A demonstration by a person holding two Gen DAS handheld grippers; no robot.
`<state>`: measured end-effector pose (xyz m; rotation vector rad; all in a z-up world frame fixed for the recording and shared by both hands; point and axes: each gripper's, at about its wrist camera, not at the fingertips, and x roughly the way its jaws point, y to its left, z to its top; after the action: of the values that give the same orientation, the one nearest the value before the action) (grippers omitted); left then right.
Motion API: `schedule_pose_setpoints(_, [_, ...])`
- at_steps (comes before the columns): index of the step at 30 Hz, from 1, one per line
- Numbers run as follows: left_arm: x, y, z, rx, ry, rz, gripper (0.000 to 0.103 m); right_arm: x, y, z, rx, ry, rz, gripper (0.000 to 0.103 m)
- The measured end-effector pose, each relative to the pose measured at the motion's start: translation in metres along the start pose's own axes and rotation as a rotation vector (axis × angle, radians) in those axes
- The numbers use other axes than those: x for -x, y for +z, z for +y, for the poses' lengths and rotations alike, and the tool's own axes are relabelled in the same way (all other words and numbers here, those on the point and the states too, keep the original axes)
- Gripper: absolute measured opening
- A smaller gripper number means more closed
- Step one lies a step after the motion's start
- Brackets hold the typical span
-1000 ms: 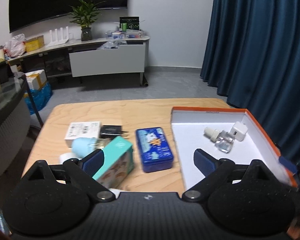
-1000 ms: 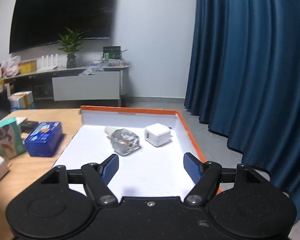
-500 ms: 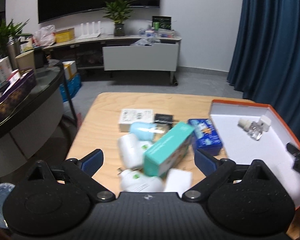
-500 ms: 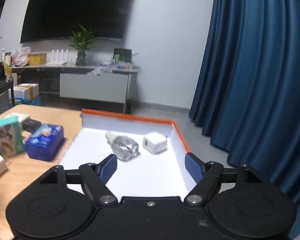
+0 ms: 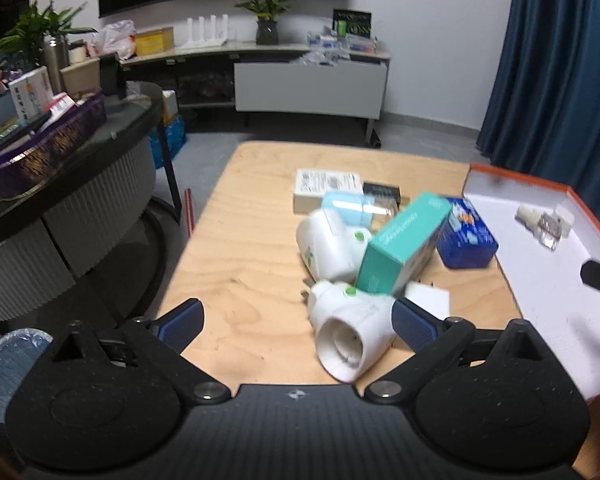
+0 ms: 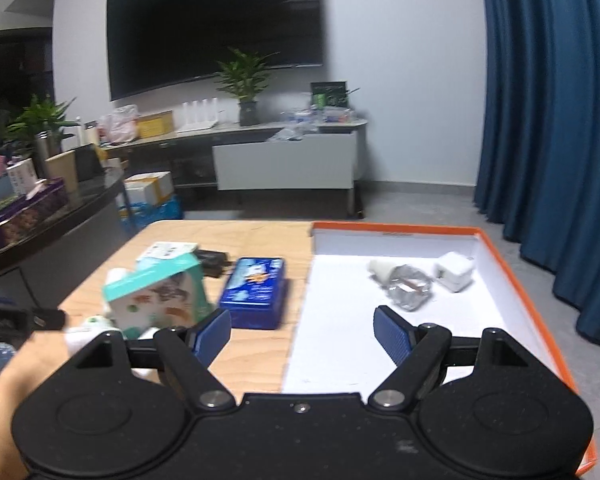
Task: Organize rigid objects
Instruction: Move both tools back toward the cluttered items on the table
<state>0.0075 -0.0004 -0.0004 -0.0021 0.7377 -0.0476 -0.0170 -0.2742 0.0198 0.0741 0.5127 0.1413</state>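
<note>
An orange-rimmed white box lid (image 6: 512, 280) lies on the right of the wooden table (image 5: 240, 240). In it rest a clear small bottle (image 6: 408, 288) and a white charger cube (image 6: 454, 272). Left of the lid sit a blue tin (image 6: 256, 292), a teal carton (image 5: 404, 240), two white plug-in devices (image 5: 352, 332), a pale blue item (image 5: 348, 206), a white flat box (image 5: 326, 188) and a black adapter (image 5: 382, 192). My left gripper (image 5: 298, 322) hovers over the near white plug, jaws still opening, nothing pressed. My right gripper (image 6: 302, 332) hangs over the lid's left edge, jaws opening, nothing between them.
A dark curved counter (image 5: 60, 168) with boxes and plants stands left of the table. A low white cabinet (image 5: 308, 88) runs along the far wall under a large dark screen. Blue curtains (image 6: 552, 120) hang on the right. Grey floor lies beyond the table.
The left gripper swung left, from over the lid and blue tin to over the clutter of plugs and boxes. The right gripper rose and turned left, bringing the tin and carton into view. Both jaws widened.
</note>
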Motion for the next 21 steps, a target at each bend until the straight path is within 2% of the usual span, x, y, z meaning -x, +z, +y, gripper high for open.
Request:
schedule_pose_setpoints(7, [-0.027,-0.01,-0.006,-0.067,-0.011,0.033,0.103,0.0,0.003,0.012,0.014,0.006,0.005,0.092])
schedule_pose_setpoints(14, [-0.047,-0.01,-0.013,-0.09,-0.001,0.011,0.103,0.001,0.006,0.018,0.038,0.001,0.004,0.092])
schedule_pose_setpoints(15, [-0.05,-0.01,-0.011,-0.086,0.002,0.01,0.102,0.001,0.006,0.018,0.04,-0.001,0.005,0.092])
schedule_pose_setpoints(16, [-0.053,-0.009,-0.009,-0.077,0.002,0.011,0.096,0.001,0.007,0.018,0.041,-0.003,0.005,0.092])
schedule_pose_setpoints(17, [-0.056,-0.01,-0.006,-0.062,-0.007,0.017,0.085,0.001,0.008,0.018,0.041,0.0,0.004,0.092])
schedule_pose_setpoints(21, [-0.057,-0.013,-0.001,-0.05,-0.026,0.01,0.084,-0.004,0.01,0.021,0.041,0.002,0.022,0.092])
